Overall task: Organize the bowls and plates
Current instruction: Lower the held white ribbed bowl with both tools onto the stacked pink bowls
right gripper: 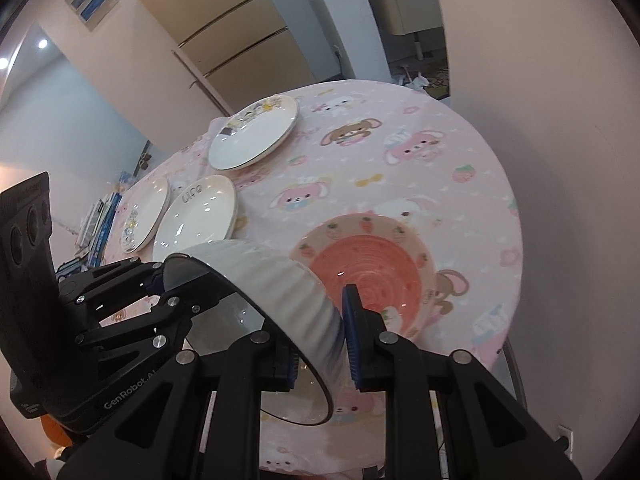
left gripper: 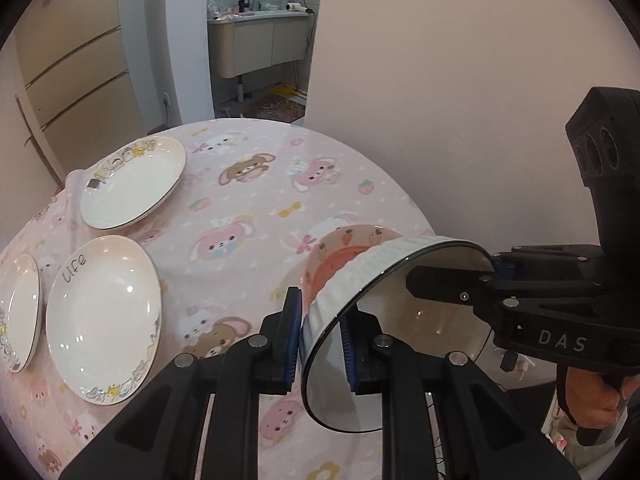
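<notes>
Pink cartoon-print tablecloth (right gripper: pixel 400 184) covers the round table, which carries 3 white plates toward its left edge: the "Life" plate (left gripper: pixel 104 314), a gold-rimmed plate (left gripper: pixel 134 182) behind it and another (left gripper: pixel 18 312) beside it. Both the left gripper (left gripper: pixel 320 344) and the right gripper (right gripper: pixel 320 334) clamp the rim of a tilted white ribbed bowl (right gripper: pixel 288 296), held above a carrot-patterned pink bowl (right gripper: pixel 368 264) near the right edge.

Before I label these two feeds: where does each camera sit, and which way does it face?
Left wrist: on the left gripper, looking across the table at three plates; right gripper and hand show.
Right wrist: on the right gripper, facing the pink bowl; left gripper shows.
Shared: both clamp the white ribbed bowl.
</notes>
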`<state>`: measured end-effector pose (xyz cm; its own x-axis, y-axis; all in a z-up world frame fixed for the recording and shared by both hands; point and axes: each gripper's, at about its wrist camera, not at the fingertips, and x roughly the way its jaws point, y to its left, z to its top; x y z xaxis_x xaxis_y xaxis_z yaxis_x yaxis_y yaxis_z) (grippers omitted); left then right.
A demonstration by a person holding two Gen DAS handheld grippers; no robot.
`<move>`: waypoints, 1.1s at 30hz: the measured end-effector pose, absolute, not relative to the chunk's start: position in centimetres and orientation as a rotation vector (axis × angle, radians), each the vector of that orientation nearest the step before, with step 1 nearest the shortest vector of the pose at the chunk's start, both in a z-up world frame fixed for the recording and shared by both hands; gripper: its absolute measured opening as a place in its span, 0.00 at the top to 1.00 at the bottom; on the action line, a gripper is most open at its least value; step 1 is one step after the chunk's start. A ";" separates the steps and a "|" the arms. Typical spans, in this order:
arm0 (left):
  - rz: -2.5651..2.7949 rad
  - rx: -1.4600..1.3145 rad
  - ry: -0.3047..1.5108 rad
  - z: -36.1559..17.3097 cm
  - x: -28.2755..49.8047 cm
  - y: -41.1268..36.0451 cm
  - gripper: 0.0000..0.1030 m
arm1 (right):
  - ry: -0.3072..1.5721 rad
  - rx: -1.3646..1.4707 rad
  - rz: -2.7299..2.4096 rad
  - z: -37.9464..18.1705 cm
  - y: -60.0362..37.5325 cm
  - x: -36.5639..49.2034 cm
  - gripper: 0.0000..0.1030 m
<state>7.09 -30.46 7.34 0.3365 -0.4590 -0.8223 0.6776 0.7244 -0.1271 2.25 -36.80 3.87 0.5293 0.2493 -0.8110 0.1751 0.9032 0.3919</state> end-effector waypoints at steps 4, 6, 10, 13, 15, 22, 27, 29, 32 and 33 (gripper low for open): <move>-0.747 0.312 0.969 6.5 7.2 -32.5 0.81 | 1.000 0.455 0.001 3.6 -38.1 2.1 0.82; -0.742 0.319 0.972 6.1 7.5 -33.3 0.81 | 0.990 0.453 -0.008 3.5 -38.7 2.3 0.81; -0.742 0.310 0.988 5.6 8.5 -34.2 0.81 | 0.999 0.483 0.005 2.7 -40.0 3.0 0.81; -0.737 0.308 1.003 5.1 9.1 -34.5 0.81 | 1.014 0.506 0.025 2.1 -40.5 3.6 0.82; -0.734 0.304 1.018 4.7 9.4 -34.5 0.81 | 1.016 0.509 0.031 1.9 -40.6 3.8 0.82; -0.723 0.341 1.011 4.1 9.2 -34.6 0.81 | 1.017 0.529 0.050 1.1 -41.3 4.3 0.83; -0.711 0.340 1.032 3.4 9.5 -34.4 0.81 | 1.026 0.495 0.037 0.6 -40.9 4.9 0.83; -0.707 0.334 1.044 3.1 9.6 -34.2 0.81 | 1.026 0.493 0.034 0.5 -41.0 5.0 0.83; -0.709 0.343 1.052 2.9 9.6 -34.1 0.81 | 1.026 0.493 0.014 0.4 -41.3 5.0 0.83; -0.705 0.349 1.050 2.9 9.6 -34.0 0.81 | 1.028 0.495 0.007 0.4 -41.5 5.0 0.83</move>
<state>9.59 -34.05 2.93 0.3088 -0.3614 -0.8798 0.6779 0.7324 -0.0629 4.99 -41.49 0.37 0.5266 0.2336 -0.8174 0.2224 0.8902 0.3976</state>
